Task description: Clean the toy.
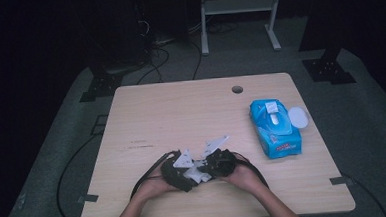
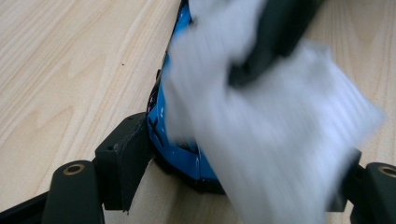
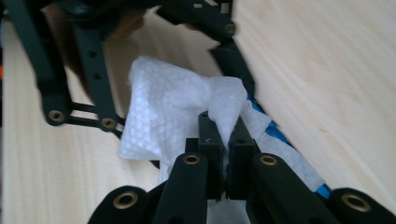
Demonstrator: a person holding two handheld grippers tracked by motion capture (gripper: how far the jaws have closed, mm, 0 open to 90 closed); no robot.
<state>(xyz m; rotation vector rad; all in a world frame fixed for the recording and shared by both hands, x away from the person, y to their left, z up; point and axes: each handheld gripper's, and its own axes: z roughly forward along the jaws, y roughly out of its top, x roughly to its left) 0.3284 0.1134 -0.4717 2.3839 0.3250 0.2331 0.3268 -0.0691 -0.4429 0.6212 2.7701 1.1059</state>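
**Wiping a small blue object at the table's near edge**

High view: pale wood-grain table in a dark room; blue wipes pack at right.
Left gripper view: left gripper clamps a glossy blue object.
Right gripper view: right gripper pinches a dimpled white wipe against it.

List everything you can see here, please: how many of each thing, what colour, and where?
Table: one, pale wood, in the middle, with a round hole near its far edge.
Pack of wipes: one, blue, on the table's right side, its white lid flipped open.
Wipe: one, white, pinched in the right tongs.
Blue thing: one, between the left tongs' jaws; can't tell what it is.
Metal frame: one, grey, on the floor beyond the table.
Left tongs: black, near the table's front edge.
Right tongs: black, shut on the wipe.
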